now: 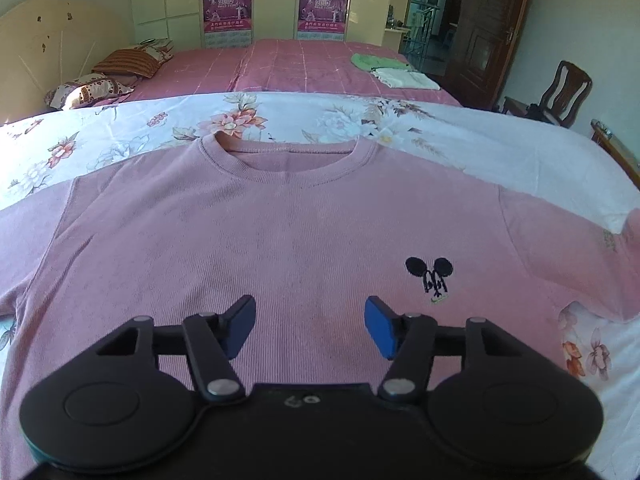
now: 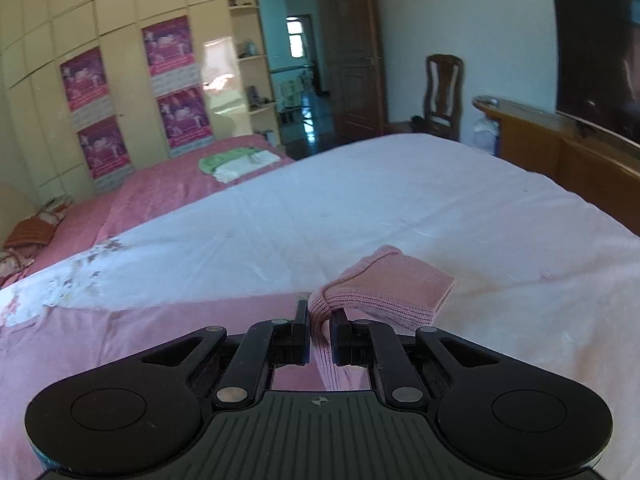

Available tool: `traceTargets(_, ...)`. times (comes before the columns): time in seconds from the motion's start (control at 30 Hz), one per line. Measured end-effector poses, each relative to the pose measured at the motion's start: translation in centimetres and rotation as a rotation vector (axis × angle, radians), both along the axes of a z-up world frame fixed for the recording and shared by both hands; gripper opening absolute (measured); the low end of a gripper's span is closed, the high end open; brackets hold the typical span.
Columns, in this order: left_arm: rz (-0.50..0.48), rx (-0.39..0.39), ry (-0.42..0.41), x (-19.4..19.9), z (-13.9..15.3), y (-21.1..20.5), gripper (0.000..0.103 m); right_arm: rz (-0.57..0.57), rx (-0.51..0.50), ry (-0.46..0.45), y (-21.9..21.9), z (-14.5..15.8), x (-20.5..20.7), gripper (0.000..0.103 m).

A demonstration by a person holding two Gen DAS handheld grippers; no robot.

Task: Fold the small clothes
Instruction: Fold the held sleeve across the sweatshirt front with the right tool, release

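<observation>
A pink ribbed T-shirt (image 1: 304, 236) lies front up on a floral white sheet (image 1: 120, 136), neck away from me, with a small black mouse-ear emblem (image 1: 430, 276) on its chest. My left gripper (image 1: 310, 322) hovers over the shirt's lower middle, blue pads apart, nothing between them. In the right wrist view my right gripper (image 2: 320, 330) is shut on the shirt's sleeve (image 2: 384, 288), which is pinched between the jaws and bunches up over the white sheet (image 2: 400, 200).
A second bed with a pink cover (image 1: 280, 68) lies beyond, bearing folded green and white clothes (image 1: 394, 70) and pillows (image 1: 104, 76). Wardrobes with posters stand behind. A wooden chair (image 2: 442, 92), a low cabinet (image 2: 560, 148) and a dark screen are at right.
</observation>
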State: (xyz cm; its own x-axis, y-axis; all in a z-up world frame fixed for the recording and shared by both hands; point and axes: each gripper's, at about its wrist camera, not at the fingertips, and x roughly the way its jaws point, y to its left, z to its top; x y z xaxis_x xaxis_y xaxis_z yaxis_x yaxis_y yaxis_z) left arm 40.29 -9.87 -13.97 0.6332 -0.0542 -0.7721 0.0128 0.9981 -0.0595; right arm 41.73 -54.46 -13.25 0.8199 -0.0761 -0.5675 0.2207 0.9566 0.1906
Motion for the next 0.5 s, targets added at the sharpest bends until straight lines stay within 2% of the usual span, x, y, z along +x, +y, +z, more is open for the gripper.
traceTargets(0.13,0.03,0.001,-0.017,-0.3,0.8,2.4,0.058,0.16,0.007,-0.053,7.1,1.5,1.8,0.009)
traceTargets(0.27,0.083,0.005,-0.025,-0.6,1.2,6.0,0.058,0.355,0.014,-0.08,16.3,1.8,3.5,0.009)
traceTargets(0.37,0.11,0.006,-0.02,-0.6,0.8,8.9,0.058,0.475,0.004,-0.058,23.2,0.6,3.9,0.008)
traceTargets(0.5,0.1,-0.015,0.007,0.1,-0.1,11.8,0.058,0.612,0.005,0.046,31.1,-3.3,4.8,0.009)
